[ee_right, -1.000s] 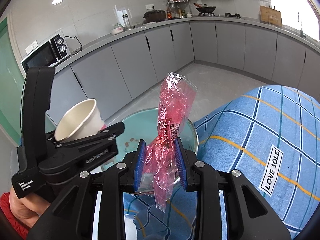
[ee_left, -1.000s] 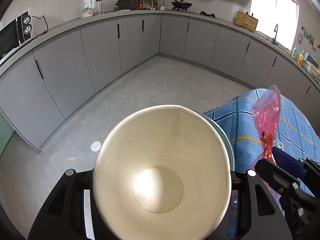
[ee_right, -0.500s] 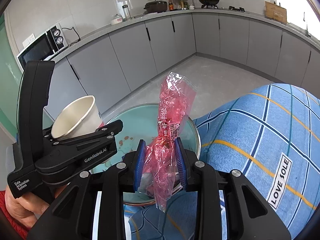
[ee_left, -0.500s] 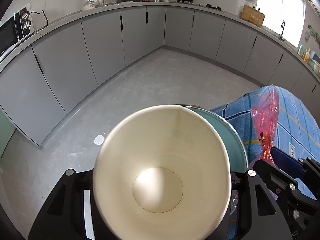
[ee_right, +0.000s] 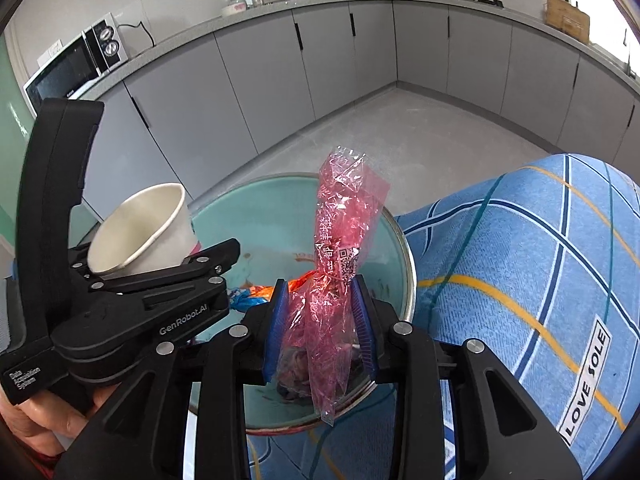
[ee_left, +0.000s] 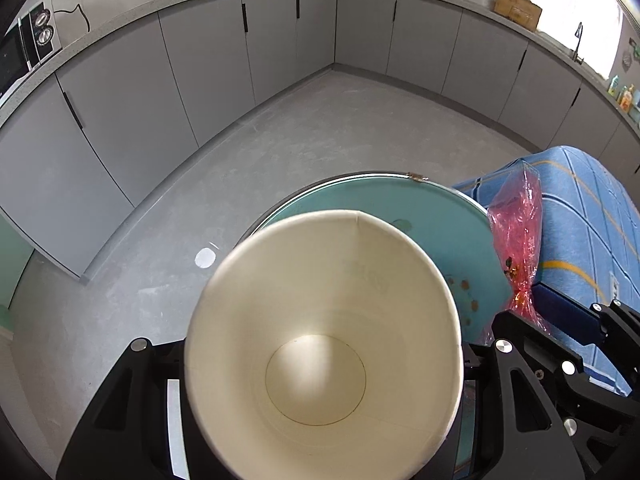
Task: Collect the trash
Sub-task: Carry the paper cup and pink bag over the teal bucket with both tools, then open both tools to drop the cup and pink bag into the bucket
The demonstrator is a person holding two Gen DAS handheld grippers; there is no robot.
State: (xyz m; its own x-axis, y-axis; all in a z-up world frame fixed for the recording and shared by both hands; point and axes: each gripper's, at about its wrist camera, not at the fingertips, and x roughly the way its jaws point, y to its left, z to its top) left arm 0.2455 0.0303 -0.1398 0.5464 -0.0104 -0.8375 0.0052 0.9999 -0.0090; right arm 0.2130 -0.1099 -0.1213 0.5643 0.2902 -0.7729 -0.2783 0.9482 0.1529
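1. Paper cup [ee_left: 324, 344]: clamped in left hand-held gripper [ee_right: 168, 276].
2. Red plastic wrapper [ee_right: 340, 248]: pinched in right hand-held gripper [ee_right: 320, 320], above teal basin [ee_right: 260, 216].
3. Remaining: both undeposited; basin seemingly holds scraps.

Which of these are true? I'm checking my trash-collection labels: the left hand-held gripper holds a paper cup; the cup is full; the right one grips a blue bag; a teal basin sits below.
1. The left hand-held gripper holds a paper cup. True.
2. The cup is full. False: it is empty inside.
3. The right hand-held gripper grips a blue bag. False: it is a red plastic bag.
4. A teal basin sits below. True.
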